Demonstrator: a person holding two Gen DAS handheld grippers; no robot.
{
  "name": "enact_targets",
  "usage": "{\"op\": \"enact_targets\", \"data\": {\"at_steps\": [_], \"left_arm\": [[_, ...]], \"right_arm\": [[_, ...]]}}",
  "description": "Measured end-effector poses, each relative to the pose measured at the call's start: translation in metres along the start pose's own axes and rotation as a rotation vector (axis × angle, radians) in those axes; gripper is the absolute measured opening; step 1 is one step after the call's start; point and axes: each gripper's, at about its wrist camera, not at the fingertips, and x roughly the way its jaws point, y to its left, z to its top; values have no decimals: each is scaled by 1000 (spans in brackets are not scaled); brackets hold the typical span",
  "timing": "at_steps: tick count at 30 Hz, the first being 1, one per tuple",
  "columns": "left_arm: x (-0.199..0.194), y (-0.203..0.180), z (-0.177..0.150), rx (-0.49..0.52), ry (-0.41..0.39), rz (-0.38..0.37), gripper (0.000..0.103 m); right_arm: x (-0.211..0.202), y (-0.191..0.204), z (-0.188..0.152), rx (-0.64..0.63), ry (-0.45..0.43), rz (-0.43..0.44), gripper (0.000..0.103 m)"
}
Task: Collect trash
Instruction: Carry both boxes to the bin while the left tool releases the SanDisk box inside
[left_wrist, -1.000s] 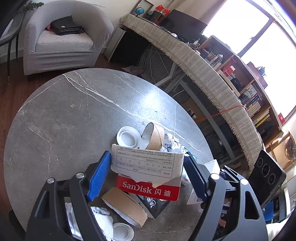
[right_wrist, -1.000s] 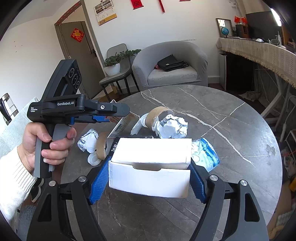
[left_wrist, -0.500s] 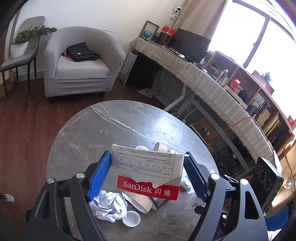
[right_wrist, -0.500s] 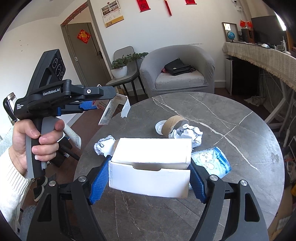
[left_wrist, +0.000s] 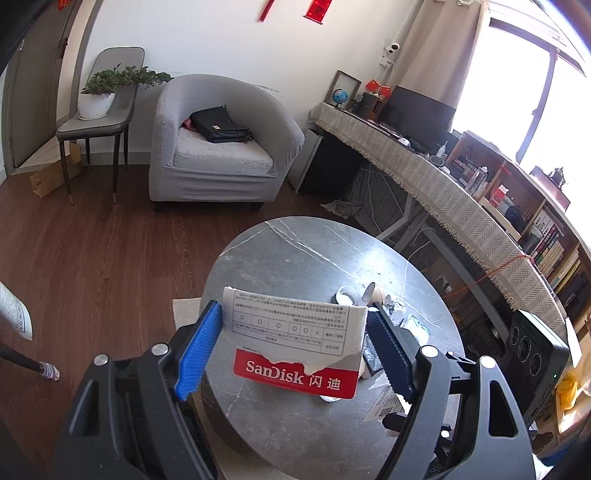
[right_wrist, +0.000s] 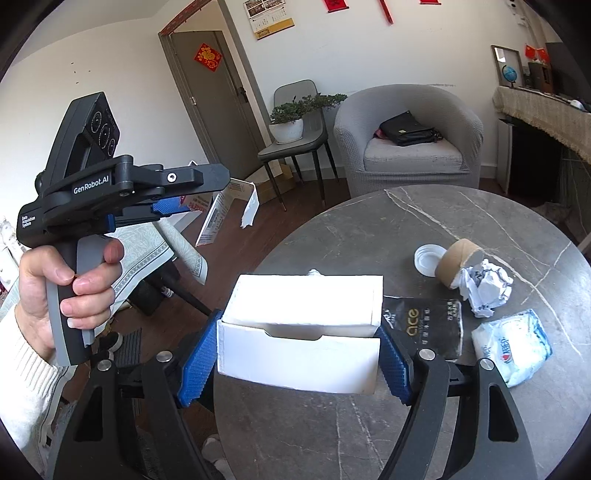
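My left gripper (left_wrist: 295, 347) is shut on a torn red-and-white SanDisk box (left_wrist: 295, 332), its blue pads pressing both sides, above the near edge of the round grey marble table (left_wrist: 295, 251). My right gripper (right_wrist: 299, 354) is shut on an open white cardboard box (right_wrist: 299, 365) over the table's left edge. In the right wrist view a hand (right_wrist: 74, 280) holds the left gripper (right_wrist: 199, 192) out over the floor, left of the table. On the table lie a white lid (right_wrist: 428, 258), a cardboard roll (right_wrist: 458, 262), crumpled paper (right_wrist: 484, 291), a black packet (right_wrist: 424, 328) and a blue-white packet (right_wrist: 513, 347).
A grey armchair (left_wrist: 218, 147) with a black bag stands beyond the table. Left of it, a chair (left_wrist: 99, 122) carries a potted plant. A cloth-covered desk (left_wrist: 424, 177) and bookshelves run along the right. Wooden floor (left_wrist: 92, 258) lies left of the table.
Both grippers have risen and drawn back from the table with their boxes still held. The left one has swung out past the table's left edge, so more of the room shows.
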Motion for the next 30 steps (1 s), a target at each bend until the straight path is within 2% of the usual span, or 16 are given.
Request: {"op": "enact_targets", "data": {"at_steps": [8, 14, 23, 30], "left_arm": [[-38, 63, -30, -86, -27, 95, 81], [-44, 109, -65, -139, -5, 177, 81], [-29, 171, -130, -232, 76, 238, 81], [-1, 195, -164, -232, 208, 306, 82]], "right_arm": [[34, 47, 4, -59, 44, 62, 78], [53, 76, 4, -69, 73, 116, 78], [78, 111, 5, -79, 103, 150, 78], [101, 126, 2, -75, 139, 163, 78]]}}
